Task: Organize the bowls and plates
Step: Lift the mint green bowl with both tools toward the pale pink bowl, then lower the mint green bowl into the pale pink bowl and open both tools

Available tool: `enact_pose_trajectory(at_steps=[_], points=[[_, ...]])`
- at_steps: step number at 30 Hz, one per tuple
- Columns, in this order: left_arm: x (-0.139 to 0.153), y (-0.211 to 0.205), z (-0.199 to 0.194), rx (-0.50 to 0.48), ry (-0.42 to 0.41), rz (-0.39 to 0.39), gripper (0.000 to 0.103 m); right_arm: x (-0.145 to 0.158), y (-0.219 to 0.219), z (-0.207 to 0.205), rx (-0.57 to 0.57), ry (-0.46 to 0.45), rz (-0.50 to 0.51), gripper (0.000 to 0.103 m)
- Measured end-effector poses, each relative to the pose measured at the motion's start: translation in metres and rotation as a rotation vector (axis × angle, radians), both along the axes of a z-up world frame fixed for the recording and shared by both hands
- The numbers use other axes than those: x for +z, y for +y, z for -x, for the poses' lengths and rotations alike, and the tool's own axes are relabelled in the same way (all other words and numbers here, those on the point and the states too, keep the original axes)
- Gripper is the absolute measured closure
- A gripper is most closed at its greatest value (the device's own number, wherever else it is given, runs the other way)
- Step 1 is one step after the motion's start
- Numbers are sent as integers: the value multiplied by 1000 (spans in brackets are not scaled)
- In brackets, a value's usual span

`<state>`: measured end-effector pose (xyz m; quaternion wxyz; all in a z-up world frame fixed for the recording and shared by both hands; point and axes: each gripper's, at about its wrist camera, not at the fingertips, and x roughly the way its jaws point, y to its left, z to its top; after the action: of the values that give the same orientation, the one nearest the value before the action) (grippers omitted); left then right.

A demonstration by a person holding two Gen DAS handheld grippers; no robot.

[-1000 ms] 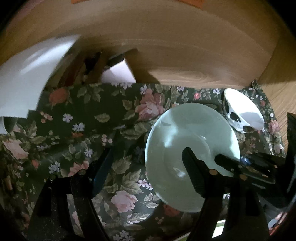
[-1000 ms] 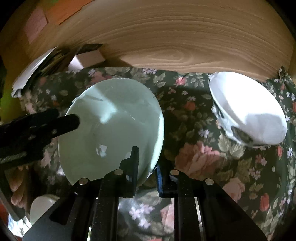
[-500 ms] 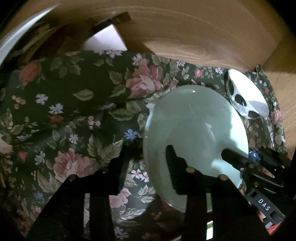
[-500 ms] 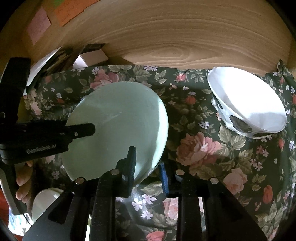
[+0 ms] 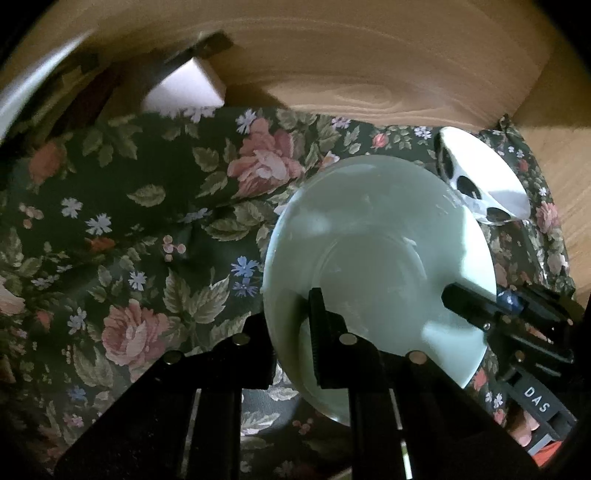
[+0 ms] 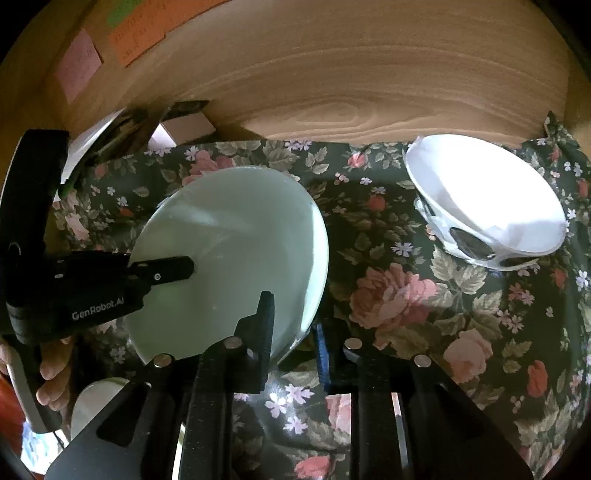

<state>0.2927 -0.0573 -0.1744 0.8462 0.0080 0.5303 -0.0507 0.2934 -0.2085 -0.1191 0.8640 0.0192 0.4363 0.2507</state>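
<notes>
Left wrist view: the left gripper [image 5: 295,332] is clamped on the near rim of the pale green plate [image 5: 376,258], which is tilted above the floral cloth [image 5: 147,221]. Opposite, the right gripper [image 6: 291,325] pinches the plate's other edge. Bare cloth spreads wide to the plate's left; the white bowl [image 6: 487,206] sits just beyond its right rim, near the wooden wall [image 6: 332,74] behind

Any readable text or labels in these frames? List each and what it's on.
"GenRobot.AI": white print on the black body of the left gripper, right wrist view.
"DAS": white label on the black body of the right gripper, left wrist view.
Pink and orange paper notes on the wooden wall: writing too blurred to read.
</notes>
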Motion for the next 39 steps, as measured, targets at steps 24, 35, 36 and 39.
enact_pose_trajectory(at_steps=[24, 35, 36, 39], points=[[58, 19, 81, 25, -177, 49, 89, 59, 17, 70, 4, -163, -12, 86], [74, 57, 129, 88, -231, 66, 89, 71, 47, 105, 67, -204, -26, 86], [74, 60, 133, 95, -237, 65, 89, 71, 50, 107, 72, -205, -28, 86], [76, 71, 147, 124, -255, 59, 89, 71, 59, 114, 93, -212, -31, 86]])
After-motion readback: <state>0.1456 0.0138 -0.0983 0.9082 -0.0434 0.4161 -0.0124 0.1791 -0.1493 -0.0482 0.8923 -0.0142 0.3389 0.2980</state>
